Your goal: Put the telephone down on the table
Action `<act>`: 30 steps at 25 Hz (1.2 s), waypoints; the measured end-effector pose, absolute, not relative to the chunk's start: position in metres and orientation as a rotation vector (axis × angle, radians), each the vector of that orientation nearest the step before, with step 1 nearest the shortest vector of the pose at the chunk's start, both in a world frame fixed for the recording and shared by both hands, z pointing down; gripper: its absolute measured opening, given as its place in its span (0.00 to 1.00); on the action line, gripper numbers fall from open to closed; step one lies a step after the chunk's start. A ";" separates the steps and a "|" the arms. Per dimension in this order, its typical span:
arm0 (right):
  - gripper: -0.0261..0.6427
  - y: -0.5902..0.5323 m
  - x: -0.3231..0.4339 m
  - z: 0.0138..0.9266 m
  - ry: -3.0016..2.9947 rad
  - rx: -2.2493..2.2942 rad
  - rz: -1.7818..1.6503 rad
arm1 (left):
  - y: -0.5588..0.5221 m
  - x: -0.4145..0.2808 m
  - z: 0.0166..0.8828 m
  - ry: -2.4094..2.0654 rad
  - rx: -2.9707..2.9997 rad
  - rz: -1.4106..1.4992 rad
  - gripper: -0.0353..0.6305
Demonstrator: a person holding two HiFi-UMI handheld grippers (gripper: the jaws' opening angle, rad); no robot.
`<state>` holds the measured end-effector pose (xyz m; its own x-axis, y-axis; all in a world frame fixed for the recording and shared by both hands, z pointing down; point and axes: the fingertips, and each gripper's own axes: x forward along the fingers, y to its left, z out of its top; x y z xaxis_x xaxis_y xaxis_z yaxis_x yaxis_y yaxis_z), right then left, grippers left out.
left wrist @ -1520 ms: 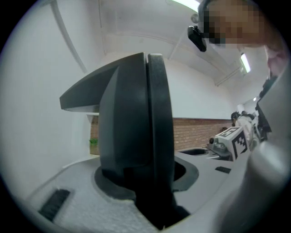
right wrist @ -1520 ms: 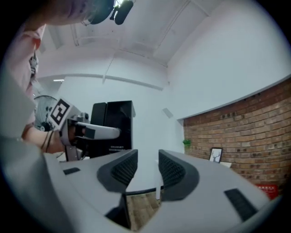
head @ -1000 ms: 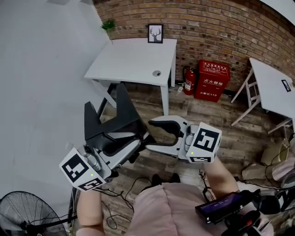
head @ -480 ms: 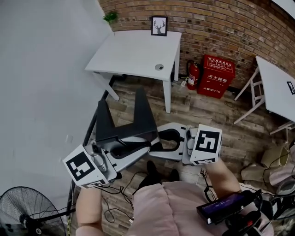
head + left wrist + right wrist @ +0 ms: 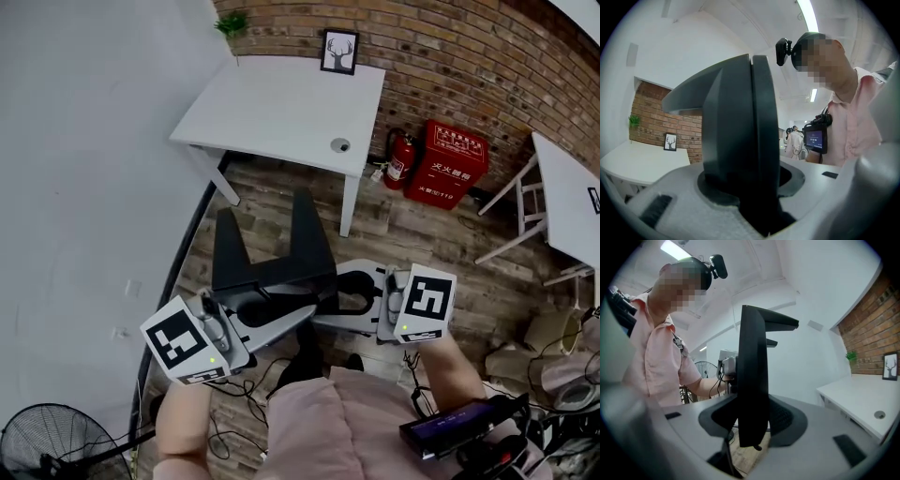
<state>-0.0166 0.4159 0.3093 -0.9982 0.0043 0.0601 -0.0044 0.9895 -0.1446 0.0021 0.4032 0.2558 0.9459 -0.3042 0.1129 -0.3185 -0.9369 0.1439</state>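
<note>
Black telephone clamped in left gripper, right gripper jaws just closed partway, gripping it too

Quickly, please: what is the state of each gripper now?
Left gripper: closed on the telephone.
Right gripper: jaws have just been closing, now on the telephone.

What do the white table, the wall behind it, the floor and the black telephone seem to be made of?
Table: probably painted or laminated board, smooth matte white, no grain visible.
Wall: red brick, with the mortar joints showing.
Floor: wood or wood-look planks, with brown grain and seams.
Telephone: likely hard plastic, matte black, with sharp moulded edges.
</note>
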 end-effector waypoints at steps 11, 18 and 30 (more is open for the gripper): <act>0.30 0.325 -0.082 0.311 -3.072 0.057 0.259 | 0.310 -0.065 0.258 -0.425 2.971 0.127 0.31; 0.30 0.290 -0.108 0.292 -3.081 0.120 0.228 | 0.276 -0.091 0.238 -0.376 2.987 0.117 0.31; 0.30 0.262 -0.116 0.305 -3.075 0.218 0.272 | 0.248 -0.097 0.253 -0.271 2.975 0.138 0.31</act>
